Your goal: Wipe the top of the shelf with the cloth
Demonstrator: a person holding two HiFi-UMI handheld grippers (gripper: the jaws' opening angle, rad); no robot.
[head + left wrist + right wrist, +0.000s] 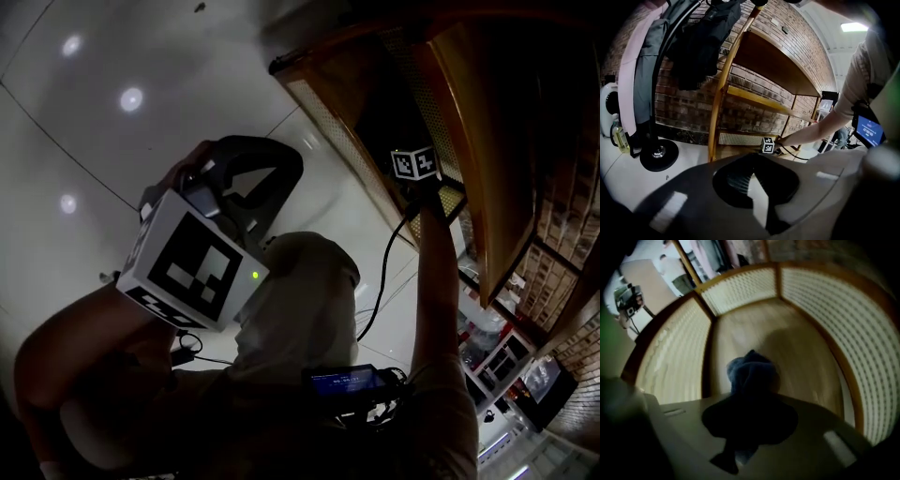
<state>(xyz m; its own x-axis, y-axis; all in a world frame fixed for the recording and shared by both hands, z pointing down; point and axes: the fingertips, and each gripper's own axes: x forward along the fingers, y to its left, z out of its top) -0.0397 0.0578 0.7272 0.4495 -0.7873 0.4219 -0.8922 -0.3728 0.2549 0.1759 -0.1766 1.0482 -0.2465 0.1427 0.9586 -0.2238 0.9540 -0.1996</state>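
My right gripper (752,397) is shut on a bunched blue cloth (752,373), which hangs just over a wooden board (797,348) fenced by perforated side panels. In the head view only its marker cube (415,164) shows, low inside the wooden shelf (487,141); the jaws there are hidden in shadow. In the left gripper view that cube (768,144) sits at the bottom level of the shelf (773,61), well below its top board. My left gripper (267,173) is held away from the shelf over the floor, shut (752,159) with nothing in it.
A coat stand with hanging clothes rests on a round base (658,154) left of the shelf, beside a bottle (618,136). A brick wall (754,117) backs the shelf. A black cable (380,281) runs from the right gripper to a device with a blue screen (342,380).
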